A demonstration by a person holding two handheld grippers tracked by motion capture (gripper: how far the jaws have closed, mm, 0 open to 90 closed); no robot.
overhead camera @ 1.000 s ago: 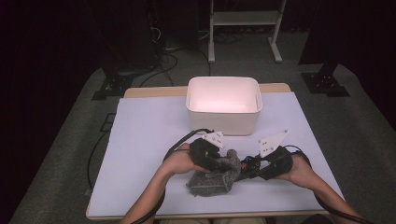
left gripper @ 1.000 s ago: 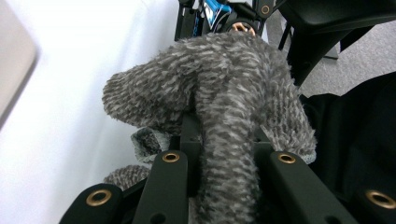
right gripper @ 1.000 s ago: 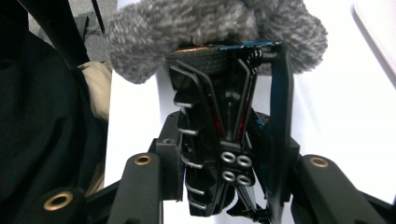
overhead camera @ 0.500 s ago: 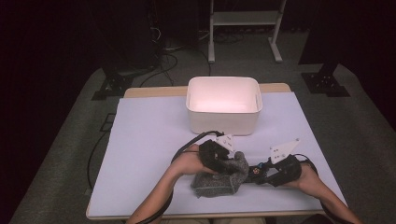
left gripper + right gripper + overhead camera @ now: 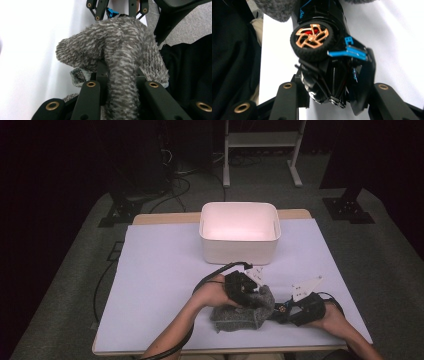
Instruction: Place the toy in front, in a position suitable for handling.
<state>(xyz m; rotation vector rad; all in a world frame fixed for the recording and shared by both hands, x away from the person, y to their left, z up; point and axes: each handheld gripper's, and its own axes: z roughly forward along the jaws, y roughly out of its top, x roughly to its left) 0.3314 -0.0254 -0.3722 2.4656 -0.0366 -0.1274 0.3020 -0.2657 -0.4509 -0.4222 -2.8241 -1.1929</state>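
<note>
White table (image 5: 150, 270); left tool (image 5: 248, 295) grips grey cloth (image 5: 240, 316).

A lab: dark curtains, floor cables (image 5: 170, 175), metal stand (image 5: 260, 140).

An empty white tub (image 5: 239, 238) sits at the far side of the bench (image 5: 160, 270), which is covered in white.
</note>
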